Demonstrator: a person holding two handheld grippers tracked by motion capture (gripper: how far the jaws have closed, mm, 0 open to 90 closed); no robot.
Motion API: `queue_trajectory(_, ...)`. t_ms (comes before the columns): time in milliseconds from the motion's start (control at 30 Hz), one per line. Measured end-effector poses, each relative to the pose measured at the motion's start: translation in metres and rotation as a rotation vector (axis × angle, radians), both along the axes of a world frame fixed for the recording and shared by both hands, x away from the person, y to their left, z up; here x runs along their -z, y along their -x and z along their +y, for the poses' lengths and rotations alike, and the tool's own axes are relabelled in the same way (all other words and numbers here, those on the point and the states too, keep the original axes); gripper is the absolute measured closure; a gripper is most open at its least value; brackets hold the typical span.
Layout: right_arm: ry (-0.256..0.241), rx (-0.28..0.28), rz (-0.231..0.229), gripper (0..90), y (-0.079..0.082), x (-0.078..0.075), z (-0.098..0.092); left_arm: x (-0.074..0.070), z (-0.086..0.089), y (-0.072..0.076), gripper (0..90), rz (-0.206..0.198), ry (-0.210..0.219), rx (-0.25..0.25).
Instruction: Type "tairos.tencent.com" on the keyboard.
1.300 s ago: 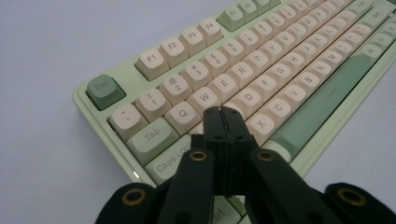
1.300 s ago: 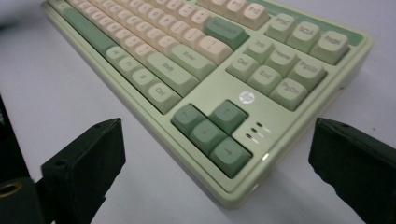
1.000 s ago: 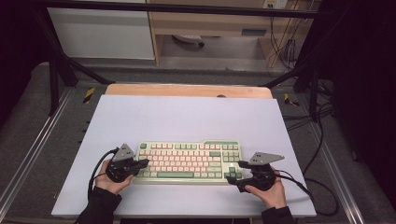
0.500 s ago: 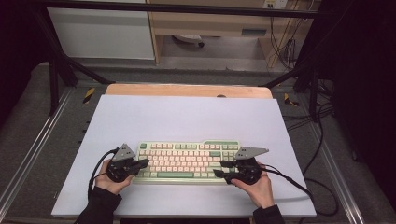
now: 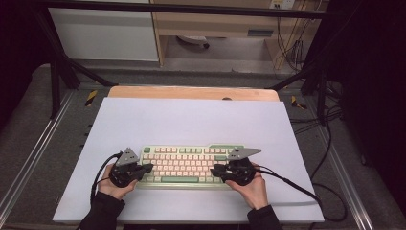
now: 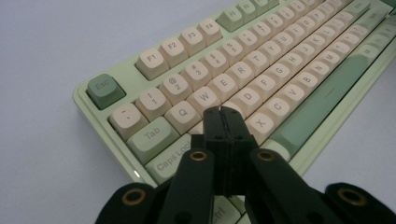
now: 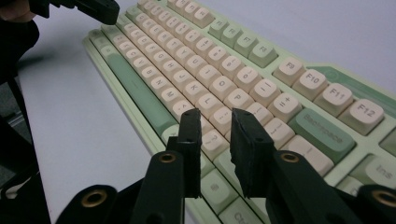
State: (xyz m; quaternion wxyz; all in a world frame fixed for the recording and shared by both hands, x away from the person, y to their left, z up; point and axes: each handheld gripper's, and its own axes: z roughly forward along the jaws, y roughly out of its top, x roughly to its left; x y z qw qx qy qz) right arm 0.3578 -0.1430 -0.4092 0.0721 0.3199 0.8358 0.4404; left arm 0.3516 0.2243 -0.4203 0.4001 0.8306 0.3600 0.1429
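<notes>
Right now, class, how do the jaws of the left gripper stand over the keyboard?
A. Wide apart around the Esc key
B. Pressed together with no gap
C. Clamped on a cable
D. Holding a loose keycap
B: in the left gripper view the left gripper has its two black jaws pressed flat together, with nothing between them, above the letter keys of the keyboard.

The keyboard [image 5: 186,165] looks like smooth matt plastic, its cream and green keycaps [image 6: 254,74] faintly satin. Under it lies a smooth matt pale sheet [image 5: 191,124]; beyond that, a bare wooden edge [image 5: 191,92]. Each gripper [image 6: 223,126] [image 7: 212,135] has matt black, slightly rough jaws with brass-looking rivets [image 7: 166,157].
</notes>
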Motion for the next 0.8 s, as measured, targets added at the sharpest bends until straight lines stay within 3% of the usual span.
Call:
queue_trajectory(433,0.002,0.010,0.013,89.4,-0.016,0.003,0.030,-0.001,0.000,0.000,89.9,-0.003,0.001,0.001)
queue_trajectory(533,-0.023,0.008,0.016,90.0,-0.018,0.004,0.035,-0.001,0.000,0.000,89.9,-0.003,0.001,0.001)
queue_trajectory(800,-0.009,0.005,0.021,90.0,-0.025,0.008,0.051,-0.001,0.000,0.000,89.9,-0.004,0.003,0.002)
